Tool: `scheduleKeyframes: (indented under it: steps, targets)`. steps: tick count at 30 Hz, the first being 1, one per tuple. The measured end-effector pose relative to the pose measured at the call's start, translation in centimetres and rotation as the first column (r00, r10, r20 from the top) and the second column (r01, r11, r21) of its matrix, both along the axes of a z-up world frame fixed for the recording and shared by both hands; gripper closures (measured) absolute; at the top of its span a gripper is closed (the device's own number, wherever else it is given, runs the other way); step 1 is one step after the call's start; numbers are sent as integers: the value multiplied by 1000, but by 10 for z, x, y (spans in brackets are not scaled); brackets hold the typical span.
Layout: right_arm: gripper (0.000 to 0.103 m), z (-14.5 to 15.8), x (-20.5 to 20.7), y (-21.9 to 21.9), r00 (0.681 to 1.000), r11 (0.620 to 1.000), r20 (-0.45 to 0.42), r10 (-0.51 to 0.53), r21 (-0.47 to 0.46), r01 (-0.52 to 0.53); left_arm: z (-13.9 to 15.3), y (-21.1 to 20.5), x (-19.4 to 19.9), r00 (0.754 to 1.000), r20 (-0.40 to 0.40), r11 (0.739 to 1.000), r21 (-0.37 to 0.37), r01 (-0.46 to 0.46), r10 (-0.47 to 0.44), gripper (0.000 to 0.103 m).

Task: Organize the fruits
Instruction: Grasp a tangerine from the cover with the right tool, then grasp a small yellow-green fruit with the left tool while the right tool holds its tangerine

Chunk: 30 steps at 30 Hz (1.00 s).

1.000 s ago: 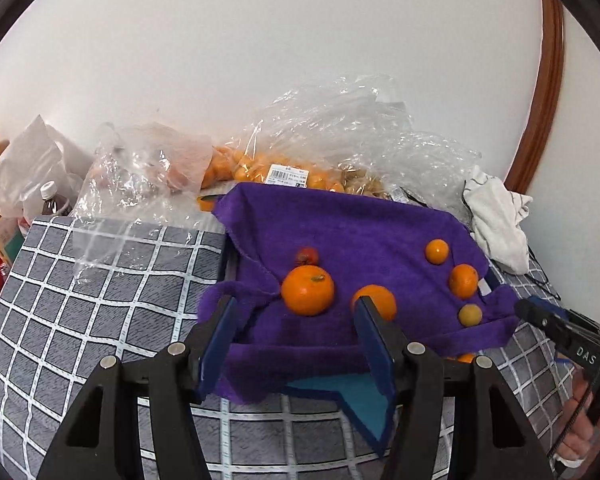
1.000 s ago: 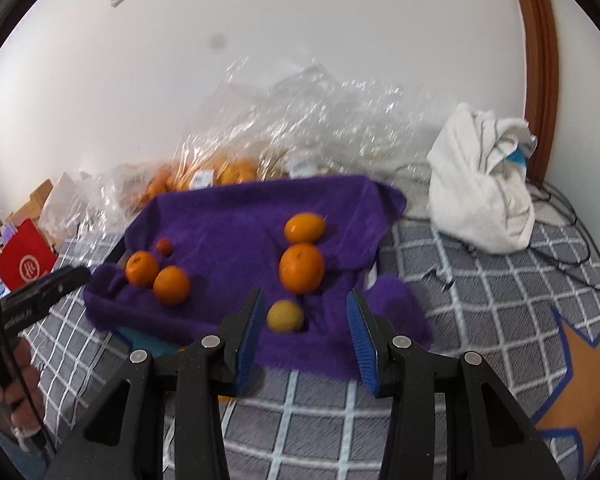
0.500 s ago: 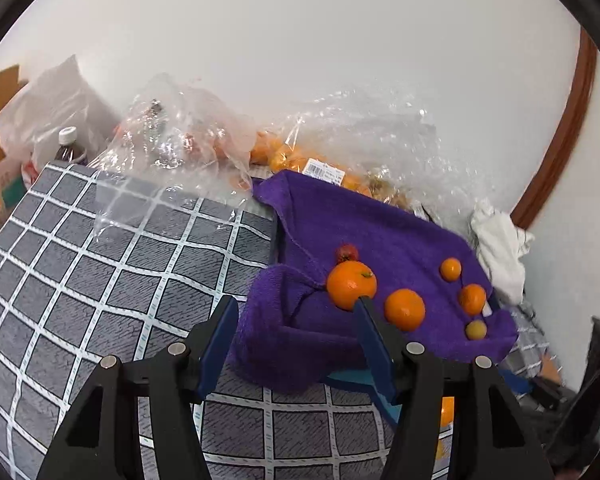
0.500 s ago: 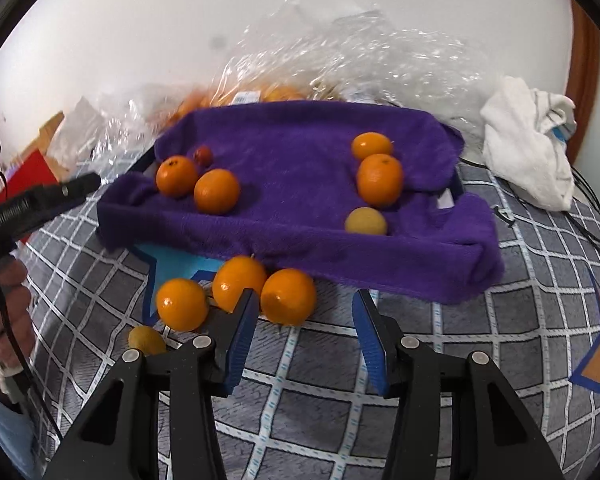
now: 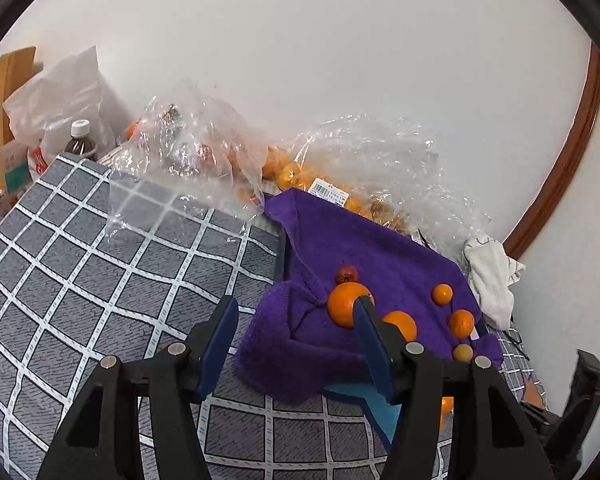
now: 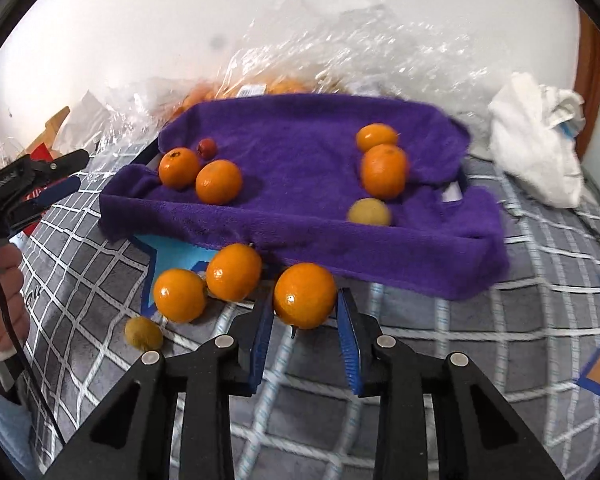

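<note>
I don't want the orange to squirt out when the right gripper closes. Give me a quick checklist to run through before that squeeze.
1. Orange between the fingers of the right gripper: ok, it sits in the gap at the fingertips.
2. Jaws wide enough: ok, open, pads flank both sides of the fruit.
3. Pads touching the orange: cannot tell, they look very close.
4. Neighbouring orange clear of the left finger: ok, apart, but only narrowly.
5. Drop spot on the purple towel: ok, bare middle between the fruit groups.
6. Left gripper out of the way: ok, open and empty, off to the left side.
</note>
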State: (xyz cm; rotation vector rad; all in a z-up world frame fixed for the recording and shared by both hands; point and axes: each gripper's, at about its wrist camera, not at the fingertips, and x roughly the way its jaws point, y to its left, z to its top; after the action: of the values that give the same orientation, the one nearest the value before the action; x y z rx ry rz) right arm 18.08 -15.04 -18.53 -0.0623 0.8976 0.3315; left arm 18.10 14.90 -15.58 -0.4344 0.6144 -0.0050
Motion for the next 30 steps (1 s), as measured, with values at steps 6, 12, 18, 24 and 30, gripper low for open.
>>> scheduleKeyframes:
  steps: [6,12,18,24,30]
  targets:
    - [71,-12,2,-15,998,1000,-55,-28,4,28,1,-8,-1,1000,17,999,24,24,-25,46]
    - [71,-16,6,-9,999,999,-29,-35,-10,34,-5,-12,4,999,3,998,26,51,-51,46]
    - [71,-12,-7,-18,998,998,48,-32,-47,34,-5,-19,2,995,22,995,50,91,-92,46]
    - [71,-12,-11,-53,993,994,54,-105,-24,106,-3,-36,-4,971,61,973,19,232,-232,46]
    - [71,-10,-11,-72,986,985,51,-161,65,158,-5,-68,-12,938,18,932,119,343,-347,46]
